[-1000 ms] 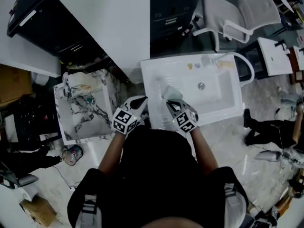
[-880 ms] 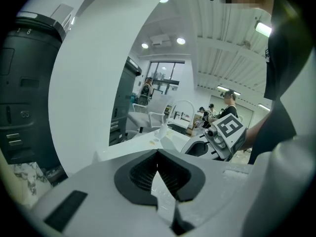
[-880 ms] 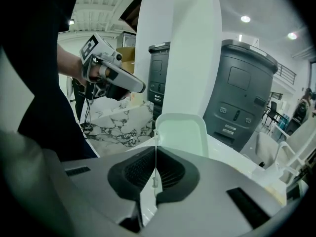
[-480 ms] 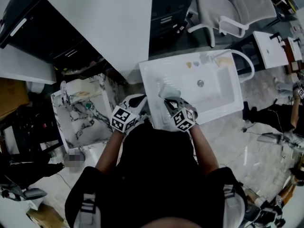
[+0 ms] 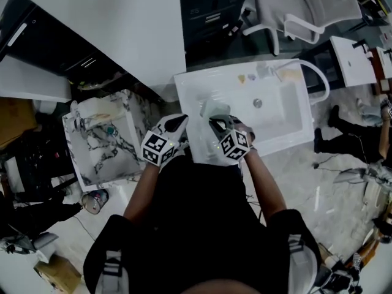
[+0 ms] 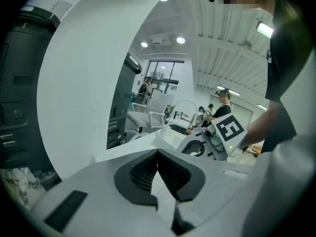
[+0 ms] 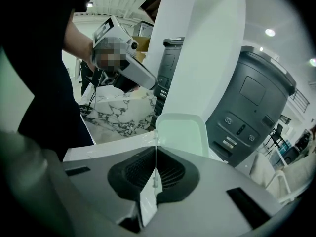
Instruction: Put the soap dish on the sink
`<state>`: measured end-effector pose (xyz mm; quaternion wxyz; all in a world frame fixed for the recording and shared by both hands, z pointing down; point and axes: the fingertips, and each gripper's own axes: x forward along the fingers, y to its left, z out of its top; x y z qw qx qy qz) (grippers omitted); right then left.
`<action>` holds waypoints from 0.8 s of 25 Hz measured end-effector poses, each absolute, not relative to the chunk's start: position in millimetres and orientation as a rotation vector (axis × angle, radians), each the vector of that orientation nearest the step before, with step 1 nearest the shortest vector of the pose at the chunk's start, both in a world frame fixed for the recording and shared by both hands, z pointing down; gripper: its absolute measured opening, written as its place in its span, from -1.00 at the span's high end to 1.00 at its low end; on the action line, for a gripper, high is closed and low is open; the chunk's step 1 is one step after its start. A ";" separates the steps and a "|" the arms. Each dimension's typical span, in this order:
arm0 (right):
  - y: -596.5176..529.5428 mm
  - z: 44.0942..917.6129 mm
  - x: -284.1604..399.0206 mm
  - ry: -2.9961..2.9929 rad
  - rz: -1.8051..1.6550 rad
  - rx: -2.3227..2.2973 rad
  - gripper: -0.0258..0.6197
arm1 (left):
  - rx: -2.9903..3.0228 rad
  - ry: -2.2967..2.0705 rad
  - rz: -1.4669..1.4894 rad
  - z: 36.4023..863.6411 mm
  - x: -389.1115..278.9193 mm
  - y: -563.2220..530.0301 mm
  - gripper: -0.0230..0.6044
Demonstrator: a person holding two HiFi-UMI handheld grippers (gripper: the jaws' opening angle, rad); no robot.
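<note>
Over the 9 o'clock side of the sink (image 5: pixel 288 124), right tongs (image 7: pixel 156 152) pinch the seemingly light, stiff, slick soap dish (image 7: pixel 181 135) by its thin rim; left tongs (image 6: pixel 158 154) closed, empty.

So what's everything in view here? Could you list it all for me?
sink: one, white, centre, in front of the person
soap dish: one, pale green, gripped by its edge above the sink's flat part
marble-patterned stand: one, white and grey, left of the sink
office chair: one, pale grey, beyond the sink
wall panel: one, white, beyond the stand
machine: one, dark grey, beside the wall panel
can: one, colour unclear, on the floor by the stand
cardboard box: one, brown, on the floor at lower left
left gripper: one, white with black pads, jaws together, empty
right gripper: one, same colours, shut on the soap dish
</note>
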<state>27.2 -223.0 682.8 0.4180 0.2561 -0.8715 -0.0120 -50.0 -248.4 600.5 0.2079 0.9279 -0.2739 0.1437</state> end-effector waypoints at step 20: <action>-255.4 730.9 53.4 -1.945 -0.329 0.379 0.92 | 2.570 -0.714 0.446 616.3 -30.8 -243.2 0.93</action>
